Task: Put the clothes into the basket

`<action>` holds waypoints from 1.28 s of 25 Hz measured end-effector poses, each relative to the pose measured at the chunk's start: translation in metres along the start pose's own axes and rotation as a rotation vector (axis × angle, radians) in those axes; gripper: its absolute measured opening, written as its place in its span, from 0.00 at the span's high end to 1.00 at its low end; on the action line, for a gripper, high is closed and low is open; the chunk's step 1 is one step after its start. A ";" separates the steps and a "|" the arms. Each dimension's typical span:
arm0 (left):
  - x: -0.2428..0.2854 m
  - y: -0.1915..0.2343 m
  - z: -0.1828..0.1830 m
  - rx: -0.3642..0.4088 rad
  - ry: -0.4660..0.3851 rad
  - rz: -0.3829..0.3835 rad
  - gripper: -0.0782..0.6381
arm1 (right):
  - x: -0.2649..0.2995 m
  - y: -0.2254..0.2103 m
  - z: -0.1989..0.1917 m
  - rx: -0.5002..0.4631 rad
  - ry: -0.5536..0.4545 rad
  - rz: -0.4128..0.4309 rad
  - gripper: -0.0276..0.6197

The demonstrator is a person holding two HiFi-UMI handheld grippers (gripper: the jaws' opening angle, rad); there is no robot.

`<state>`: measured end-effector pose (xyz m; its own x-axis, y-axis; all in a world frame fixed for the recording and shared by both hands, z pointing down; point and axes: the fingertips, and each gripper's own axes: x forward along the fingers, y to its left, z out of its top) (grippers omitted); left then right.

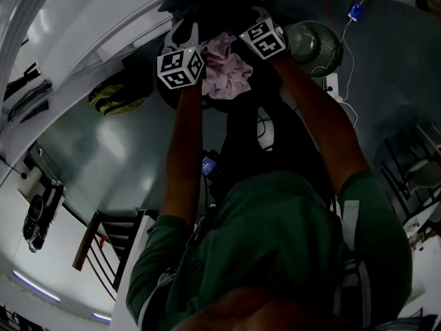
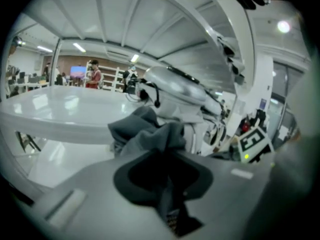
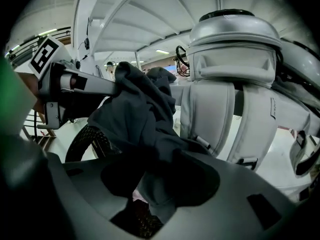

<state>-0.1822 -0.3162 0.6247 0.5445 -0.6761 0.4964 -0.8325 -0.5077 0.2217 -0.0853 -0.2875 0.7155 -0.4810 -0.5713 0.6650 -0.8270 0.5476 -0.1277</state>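
A dark grey garment (image 2: 150, 131) hangs bunched between my two grippers at the top of the head view, above a pink cloth (image 1: 229, 69). The left gripper (image 2: 167, 181) is shut on a narrow fold of the garment; its marker cube (image 1: 180, 67) shows beside the pink cloth. The right gripper (image 3: 157, 184) stands open, and the garment (image 3: 142, 114) drapes down through its gap with room at one side. Its cube (image 1: 263, 38) is just right of the pink cloth. A black mesh basket (image 3: 87, 136) sits under the garment. The fingertips are hidden by cloth in the head view.
A white robot torso (image 3: 230, 84) stands close on the right. A round fan (image 1: 313, 43) and a cable (image 1: 348, 61) lie to the right on the floor, a yellow and black object (image 1: 114, 98) to the left. A white table (image 2: 60, 109) stretches left, with people far behind.
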 end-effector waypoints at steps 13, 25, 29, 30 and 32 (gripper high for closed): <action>-0.031 -0.017 0.019 -0.011 -0.048 -0.060 0.86 | -0.047 0.018 0.031 0.061 -0.124 -0.017 0.88; -0.087 -0.051 0.059 -0.053 -0.116 -0.129 0.87 | -0.149 0.054 0.097 0.127 -0.330 -0.035 0.89; -0.100 -0.068 0.081 -0.066 -0.162 -0.171 0.87 | -0.179 0.057 0.128 0.128 -0.421 -0.048 0.89; -0.104 -0.074 0.088 -0.061 -0.174 -0.183 0.87 | -0.188 0.057 0.135 0.128 -0.443 -0.054 0.89; -0.112 -0.086 0.101 -0.054 -0.197 -0.208 0.87 | -0.208 0.054 0.147 0.131 -0.483 -0.069 0.89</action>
<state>-0.1612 -0.2505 0.4657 0.7093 -0.6534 0.2644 -0.7020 -0.6210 0.3486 -0.0732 -0.2290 0.4617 -0.4781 -0.8381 0.2626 -0.8763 0.4350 -0.2071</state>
